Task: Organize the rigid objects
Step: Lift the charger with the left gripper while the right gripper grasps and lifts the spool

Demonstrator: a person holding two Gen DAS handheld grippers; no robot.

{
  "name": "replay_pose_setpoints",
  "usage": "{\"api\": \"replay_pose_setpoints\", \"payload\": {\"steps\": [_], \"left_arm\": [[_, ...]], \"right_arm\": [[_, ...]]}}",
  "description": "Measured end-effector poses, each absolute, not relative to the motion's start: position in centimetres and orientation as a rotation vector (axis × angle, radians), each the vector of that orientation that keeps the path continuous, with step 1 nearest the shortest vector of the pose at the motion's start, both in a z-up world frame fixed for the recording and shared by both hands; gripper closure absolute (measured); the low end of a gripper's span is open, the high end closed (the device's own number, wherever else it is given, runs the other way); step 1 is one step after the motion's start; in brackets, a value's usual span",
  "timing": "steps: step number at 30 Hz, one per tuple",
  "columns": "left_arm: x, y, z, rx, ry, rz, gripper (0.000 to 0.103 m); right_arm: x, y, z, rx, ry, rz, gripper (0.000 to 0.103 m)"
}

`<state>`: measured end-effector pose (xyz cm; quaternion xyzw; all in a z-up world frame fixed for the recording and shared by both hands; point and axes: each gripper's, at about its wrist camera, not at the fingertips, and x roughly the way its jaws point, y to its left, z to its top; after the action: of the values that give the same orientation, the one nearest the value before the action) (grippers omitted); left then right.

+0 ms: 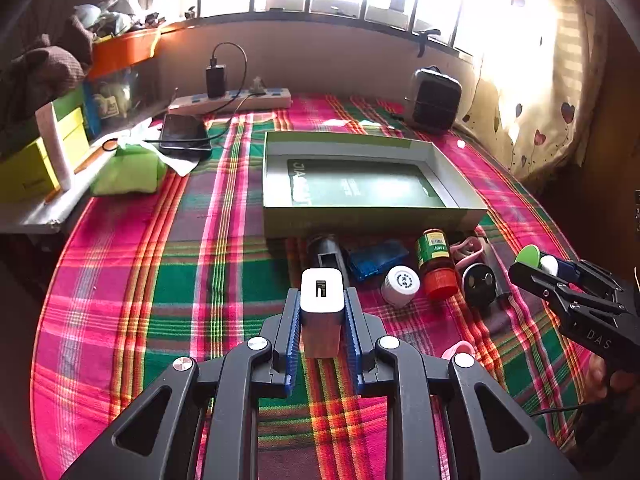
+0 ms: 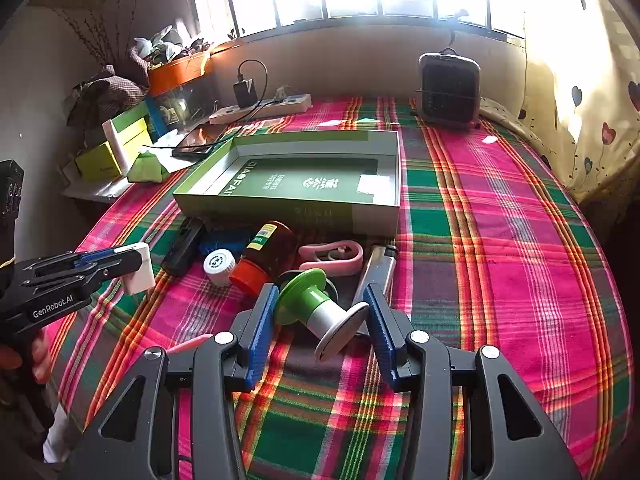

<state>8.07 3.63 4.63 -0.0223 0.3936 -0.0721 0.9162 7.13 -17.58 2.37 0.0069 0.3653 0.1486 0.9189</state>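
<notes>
My left gripper is shut on a white charger block, held above the plaid cloth; it also shows in the right wrist view. My right gripper is shut on a green and white spool-shaped object, also seen from the left wrist. An open green box lies beyond. In front of it lie a brown bottle with a red cap, a white cap, a black device, a blue case, a pink clip and a metal bar.
A black heater stands at the back right. A power strip with a charger and a phone lie at the back left. Yellow-green boxes and an orange tub crowd the left shelf. A curtain hangs at right.
</notes>
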Motion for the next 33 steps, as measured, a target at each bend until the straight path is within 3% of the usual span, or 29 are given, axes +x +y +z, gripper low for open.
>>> {"api": "replay_pose_setpoints", "payload": {"steps": [16,33], "left_arm": [[14.0,3.9,9.1,-0.076,0.724,-0.178,0.083],[22.3,2.8,6.3,-0.077,0.811,-0.208,0.083]], "right_arm": [[13.2,-18.3,5.3,0.000,0.726,0.318,0.058],[21.9,-17.3,3.9,-0.041,0.799,0.326,0.058]]}}
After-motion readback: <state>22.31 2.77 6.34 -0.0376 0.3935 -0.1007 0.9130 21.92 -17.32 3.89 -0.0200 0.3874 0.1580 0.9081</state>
